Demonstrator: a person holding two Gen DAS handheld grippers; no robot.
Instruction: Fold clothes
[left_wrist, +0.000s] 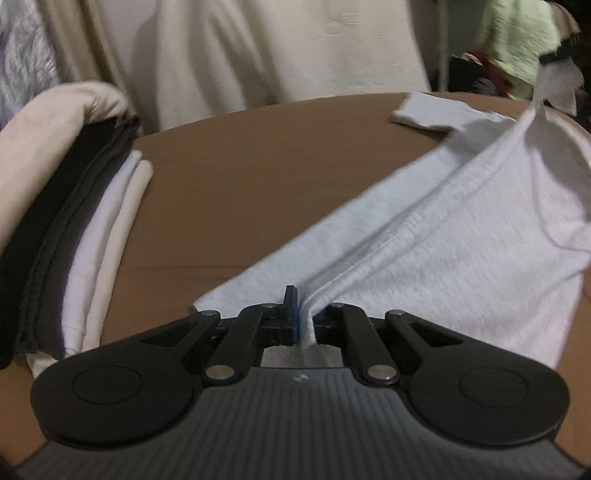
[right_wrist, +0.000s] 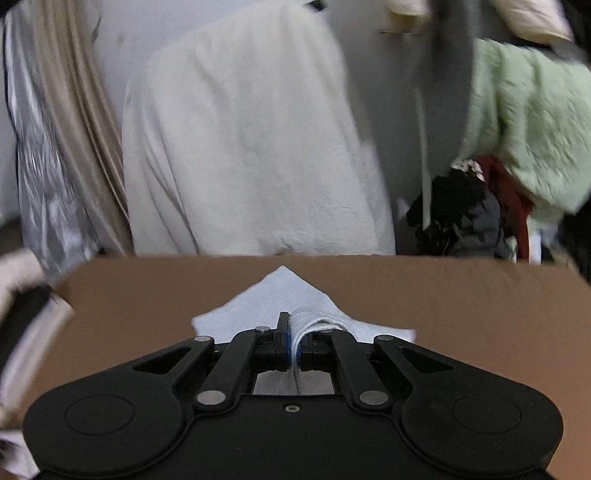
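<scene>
My left hand-held gripper (left_wrist: 301, 314) is clamped on the white shirt (left_wrist: 461, 229), which stretches away up-right over the brown surface (left_wrist: 258, 166). My right hand-held gripper (right_wrist: 295, 341) pinches another bunched edge of the shirt. I can read no labels. A stack (left_wrist: 74, 206) of folded clothes lies left.

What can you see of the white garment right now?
The white garment looks like soft knit cotton with a stitched hem. It is partly lifted off the brown table, stretched in a long band from the left gripper, whose jaws are shut on a bunched edge, up toward the far right. A sleeve end lies flat on the table at the far side. The right gripper is shut on another fold of it, with a pointed flap spread on the table beyond. It looks clear of the folded stack.
</scene>
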